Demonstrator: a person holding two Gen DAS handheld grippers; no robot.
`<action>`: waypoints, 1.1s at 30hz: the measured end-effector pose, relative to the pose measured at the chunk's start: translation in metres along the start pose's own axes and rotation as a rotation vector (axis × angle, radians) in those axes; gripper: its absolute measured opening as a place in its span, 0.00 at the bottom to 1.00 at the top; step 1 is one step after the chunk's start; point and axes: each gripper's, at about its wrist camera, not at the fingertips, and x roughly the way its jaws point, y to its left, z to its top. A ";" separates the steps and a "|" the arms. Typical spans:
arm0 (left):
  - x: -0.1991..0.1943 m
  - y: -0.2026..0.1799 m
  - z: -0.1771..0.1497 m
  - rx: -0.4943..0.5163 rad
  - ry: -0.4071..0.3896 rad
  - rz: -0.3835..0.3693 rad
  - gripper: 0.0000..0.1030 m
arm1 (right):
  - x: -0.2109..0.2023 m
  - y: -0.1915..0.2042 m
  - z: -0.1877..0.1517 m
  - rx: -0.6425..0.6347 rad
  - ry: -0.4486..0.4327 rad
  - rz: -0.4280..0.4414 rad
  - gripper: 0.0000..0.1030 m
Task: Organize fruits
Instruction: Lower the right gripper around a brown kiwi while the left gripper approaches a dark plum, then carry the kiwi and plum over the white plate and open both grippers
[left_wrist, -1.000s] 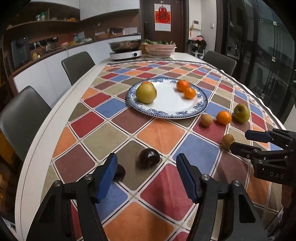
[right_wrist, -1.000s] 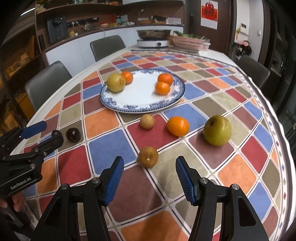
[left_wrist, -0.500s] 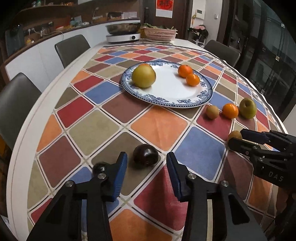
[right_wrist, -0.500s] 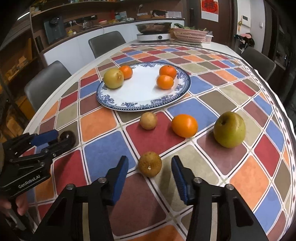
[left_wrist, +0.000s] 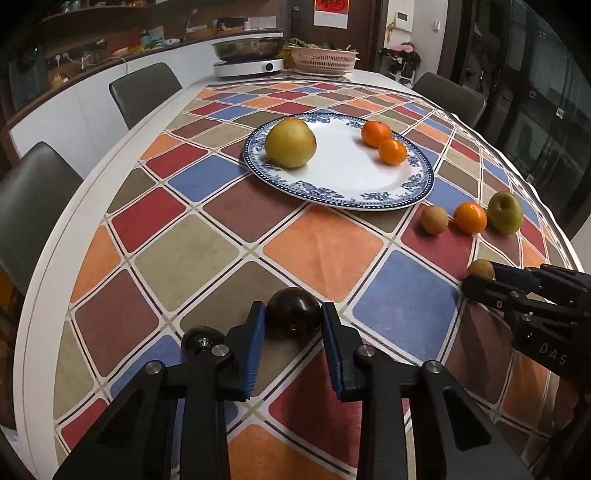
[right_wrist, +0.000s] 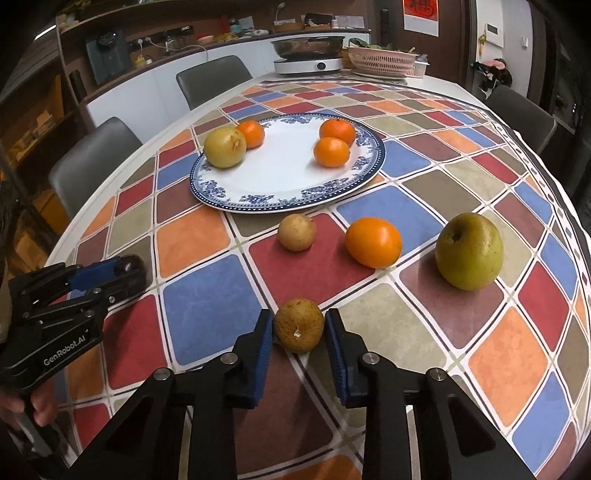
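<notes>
While a second dark fruit (left_wrist: 201, 339) hides behind them, both jaws have just closed on fruit.

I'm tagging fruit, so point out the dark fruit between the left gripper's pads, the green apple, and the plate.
dark fruit (left_wrist: 293, 312), left wrist view, its top front.
green apple (right_wrist: 469, 251), right wrist view, middle of its side.
plate (right_wrist: 273, 173), right wrist view, bare white centre.

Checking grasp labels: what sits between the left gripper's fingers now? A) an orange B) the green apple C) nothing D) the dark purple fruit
D: the left gripper has its blue pads against both sides of the dark purple fruit, on the tablecloth.
</notes>
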 end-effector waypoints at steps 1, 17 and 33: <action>0.000 0.000 0.000 -0.001 0.000 -0.001 0.29 | 0.000 0.000 0.000 0.001 -0.001 0.002 0.28; -0.046 -0.005 0.000 -0.003 -0.098 -0.024 0.29 | -0.037 0.012 0.006 -0.027 -0.073 0.013 0.28; -0.102 -0.018 0.010 0.013 -0.224 -0.050 0.29 | -0.091 0.024 0.013 -0.058 -0.193 0.048 0.28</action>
